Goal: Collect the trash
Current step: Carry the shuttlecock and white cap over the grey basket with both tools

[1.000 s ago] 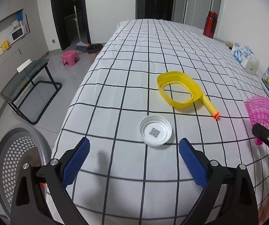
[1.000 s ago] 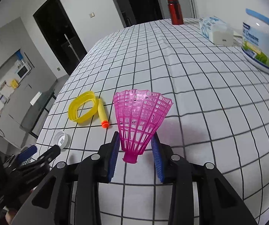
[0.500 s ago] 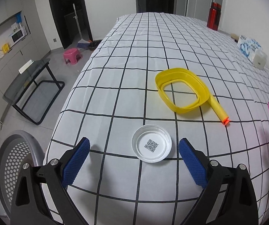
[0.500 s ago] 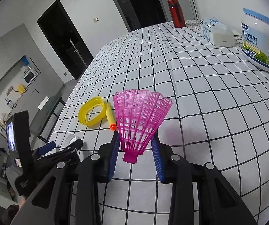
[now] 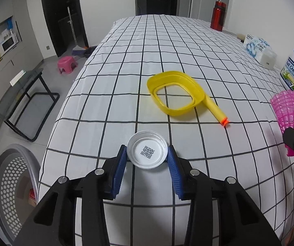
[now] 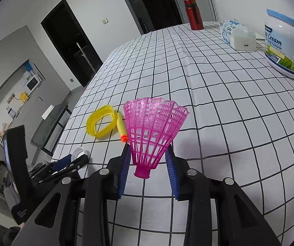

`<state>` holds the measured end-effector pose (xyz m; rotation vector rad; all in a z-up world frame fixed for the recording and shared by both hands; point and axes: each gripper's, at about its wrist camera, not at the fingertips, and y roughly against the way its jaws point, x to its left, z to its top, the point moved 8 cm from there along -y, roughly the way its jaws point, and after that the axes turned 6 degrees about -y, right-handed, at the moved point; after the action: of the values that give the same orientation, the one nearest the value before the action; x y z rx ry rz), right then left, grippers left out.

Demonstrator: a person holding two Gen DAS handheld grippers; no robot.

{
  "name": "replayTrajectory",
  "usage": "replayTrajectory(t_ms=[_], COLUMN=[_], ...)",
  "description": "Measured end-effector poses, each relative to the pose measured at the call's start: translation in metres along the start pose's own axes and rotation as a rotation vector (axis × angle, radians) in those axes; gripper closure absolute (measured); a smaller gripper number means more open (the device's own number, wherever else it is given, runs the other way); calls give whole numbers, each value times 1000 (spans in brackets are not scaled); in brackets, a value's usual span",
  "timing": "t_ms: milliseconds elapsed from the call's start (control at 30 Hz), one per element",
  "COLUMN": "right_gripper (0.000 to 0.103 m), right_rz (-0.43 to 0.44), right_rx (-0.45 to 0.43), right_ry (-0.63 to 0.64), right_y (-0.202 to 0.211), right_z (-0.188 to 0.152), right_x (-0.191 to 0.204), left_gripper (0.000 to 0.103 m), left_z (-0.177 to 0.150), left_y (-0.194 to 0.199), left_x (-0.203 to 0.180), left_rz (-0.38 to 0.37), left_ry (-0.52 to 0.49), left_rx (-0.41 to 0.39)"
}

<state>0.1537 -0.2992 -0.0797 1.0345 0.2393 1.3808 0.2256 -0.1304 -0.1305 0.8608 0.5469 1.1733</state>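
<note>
My left gripper (image 5: 147,157) is shut on a white round lid (image 5: 147,152) with a QR code, near the table's front left edge. My right gripper (image 6: 148,164) is shut on a pink plastic shuttlecock (image 6: 153,135), which also shows at the right of the left wrist view (image 5: 289,110). A yellow plastic ring (image 5: 175,100) and a yellow foam dart with an orange tip (image 5: 215,110) lie side by side beyond the lid; both show in the right wrist view, the ring (image 6: 99,124) and the dart (image 6: 121,129).
A perforated grey bin (image 5: 9,184) stands on the floor below the table's left corner. A milk powder jar (image 6: 284,43), a tissue pack (image 6: 237,34) and a red bottle (image 6: 195,14) stand along the right side. The checked tablecloth (image 5: 157,47) stretches far back.
My left gripper has moved forward over the white lid and closed on it. My right gripper still holds the shuttlecock, shifted slightly.
</note>
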Motion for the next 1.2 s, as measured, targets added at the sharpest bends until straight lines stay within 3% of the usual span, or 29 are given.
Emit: replayTrajectory(t_ms=[233, 700, 1200], right_gripper=[70, 70, 70], right_rz=[-7, -39, 82], right_rx=[19, 75, 127], right_ry=[8, 83, 167], right_y=[-7, -10, -20], right_z=[-4, -45, -98], right_x=[2, 40, 149], left_gripper=[64, 64, 64], left_z=[-9, -32, -83], left_y=[16, 67, 111], left_x=[13, 63, 143], left_rz=[13, 49, 104], left_ry=[13, 30, 68], left_rx=[-13, -95, -130])
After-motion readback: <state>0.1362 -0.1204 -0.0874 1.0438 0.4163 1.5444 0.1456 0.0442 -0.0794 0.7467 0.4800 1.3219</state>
